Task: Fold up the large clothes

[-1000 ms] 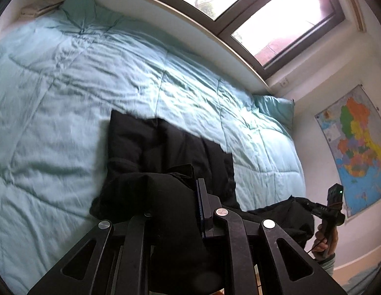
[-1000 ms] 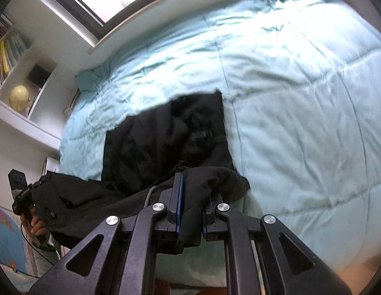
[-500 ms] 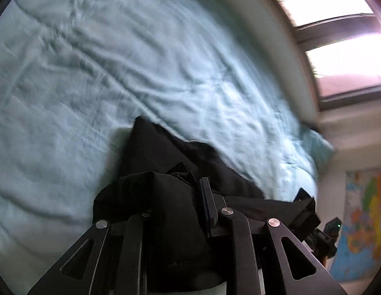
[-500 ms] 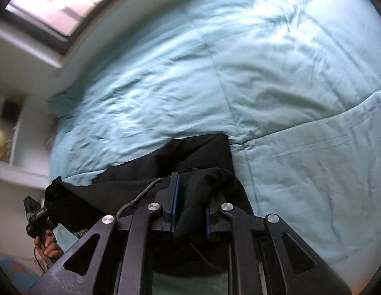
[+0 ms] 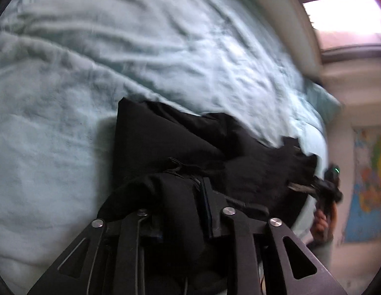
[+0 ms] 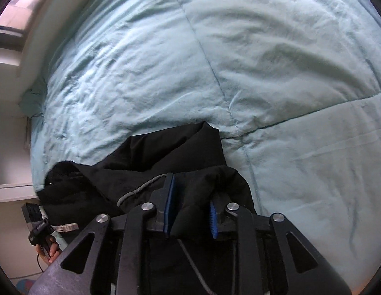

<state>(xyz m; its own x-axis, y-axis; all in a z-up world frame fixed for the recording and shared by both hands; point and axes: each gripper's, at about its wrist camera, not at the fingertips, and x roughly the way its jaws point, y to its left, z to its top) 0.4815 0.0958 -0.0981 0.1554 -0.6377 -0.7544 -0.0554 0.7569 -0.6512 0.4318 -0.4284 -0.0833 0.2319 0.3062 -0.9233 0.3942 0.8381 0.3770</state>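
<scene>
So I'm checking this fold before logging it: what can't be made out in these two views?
- Left wrist view: motion blur smears the blue duvet and wall map.
- Left gripper: its jaws are opening, with the black garment bunched over them, hiding one finger.
- Right wrist view: the right gripper, jaws opening around a fabric fold, hides the garment's near edge.
- What kind of garment: unclear.

Both black two-finger tongs, left (image 5: 180, 211) and right (image 6: 191, 206), angled downward, jaws opening, dark cloth apparently still between them.
</scene>
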